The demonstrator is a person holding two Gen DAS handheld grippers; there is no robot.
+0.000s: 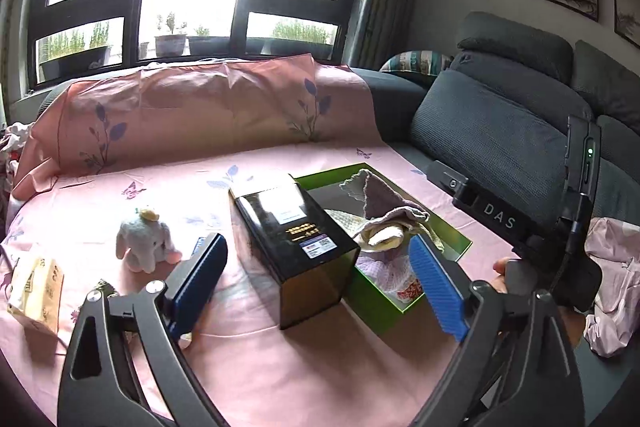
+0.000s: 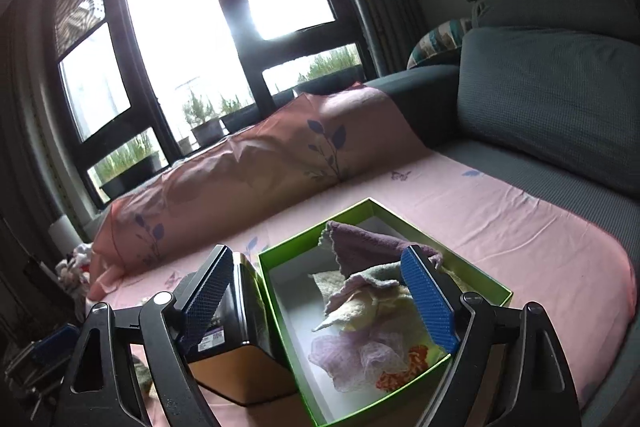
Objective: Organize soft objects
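A green open box (image 2: 316, 227) lies on the pink sheet with several soft cloths (image 2: 360, 307) heaped in it: a purple towel (image 2: 368, 239), cream pieces and a lilac mesh (image 2: 360, 351). My right gripper (image 2: 316, 253) hangs open above this box, nothing between its blue pads. In the left wrist view the same green box (image 1: 332, 171) and cloths (image 1: 384, 211) sit behind a black carton (image 1: 296, 239). My left gripper (image 1: 316, 241) is open, its fingers either side of the carton without touching it. A small plush elephant (image 1: 144, 241) stands to the left.
A tissue pack (image 1: 36, 287) lies at the left edge of the sheet. The black carton (image 2: 236, 339) stands against the green box's left wall. A pink bolster (image 1: 200, 107) runs along the back, grey sofa cushions (image 1: 488, 139) on the right, crumpled fabric (image 1: 612, 279) far right.
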